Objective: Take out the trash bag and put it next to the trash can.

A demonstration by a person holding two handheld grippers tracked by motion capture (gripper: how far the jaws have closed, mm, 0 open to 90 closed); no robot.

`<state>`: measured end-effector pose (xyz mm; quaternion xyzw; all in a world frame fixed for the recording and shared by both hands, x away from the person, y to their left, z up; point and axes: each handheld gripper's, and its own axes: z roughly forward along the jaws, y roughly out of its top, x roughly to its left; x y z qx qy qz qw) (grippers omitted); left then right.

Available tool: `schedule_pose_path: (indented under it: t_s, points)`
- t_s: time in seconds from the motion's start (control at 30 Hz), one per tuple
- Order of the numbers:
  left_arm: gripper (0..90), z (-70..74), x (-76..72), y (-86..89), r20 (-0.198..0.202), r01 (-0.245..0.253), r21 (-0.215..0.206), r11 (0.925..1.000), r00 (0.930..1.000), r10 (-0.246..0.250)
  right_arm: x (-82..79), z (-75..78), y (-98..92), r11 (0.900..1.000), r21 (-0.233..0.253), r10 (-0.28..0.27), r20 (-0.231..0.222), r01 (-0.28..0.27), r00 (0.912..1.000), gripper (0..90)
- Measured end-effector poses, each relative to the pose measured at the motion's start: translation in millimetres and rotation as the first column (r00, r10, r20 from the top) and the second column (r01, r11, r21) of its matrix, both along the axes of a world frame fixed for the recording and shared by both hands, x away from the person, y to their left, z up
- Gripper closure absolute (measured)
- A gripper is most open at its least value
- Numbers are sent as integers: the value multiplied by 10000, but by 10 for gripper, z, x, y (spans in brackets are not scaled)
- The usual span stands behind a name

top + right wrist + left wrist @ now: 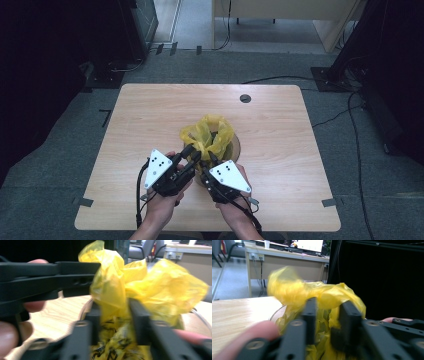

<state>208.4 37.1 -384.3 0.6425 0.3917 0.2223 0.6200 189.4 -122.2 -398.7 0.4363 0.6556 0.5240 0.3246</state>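
**Op A:** High view first — I have both grippers low at the near middle of the table (150,110). My left gripper (192,156) and right gripper (206,161) both point into the yellow plastic bag (209,134), which sits bunched up in a round container (235,147) just ahead of my hands.

**Op B:** Where do the tips meet the bag?

**Op A:** At its near edge, close beside each other. From above I cannot tell how far the jaws are spread — the plates and the film hide them.

**Op B:** And along the jaws?

**Op A:** In the left gripper view the left gripper (329,315) has its two jaws parted, with crumpled yellow plastic bag (294,290) filling the gap and rising above them. I cannot say whether they press it. The clear rim of the container (276,311) curves beside the film.

**Op B:** Right side?

**Op A:** In the right gripper view the right gripper (113,312) also stands spread, a fold of the yellow plastic bag (160,287) hanging between the jaws. The left gripper (75,281) comes in from the left, its tip against the film. Black print shows on the bag lower down.
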Motion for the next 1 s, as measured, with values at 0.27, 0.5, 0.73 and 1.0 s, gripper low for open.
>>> schedule_pose_path:
  t_s: [0.27, 0.5, 0.73, 1.0]
  points:
    - [279, -71, 9, 121, -154, -67, 136, 9999, 9999, 69, 41, 8, -98, 9996, 269, -113, 298, 105, 9995, 884]
    - [208, -136, -4, 288, -58, -154, 52, 9999, 9999, 155, 36, 74, -141, 9976, 685, -186, 812, 130, 9965, 888]
    - [184, -262, 19, 505, -307, -764, 94, 9970, 9966, 767, 16, 148, -165, 9957, 904, -312, 1391, 187, 9898, 889]
    - [158, -534, 19, 907, -871, -1363, 496, 9894, 9863, 1403, -13, 226, -214, 9937, 1111, -385, 1981, 166, 9794, 891]
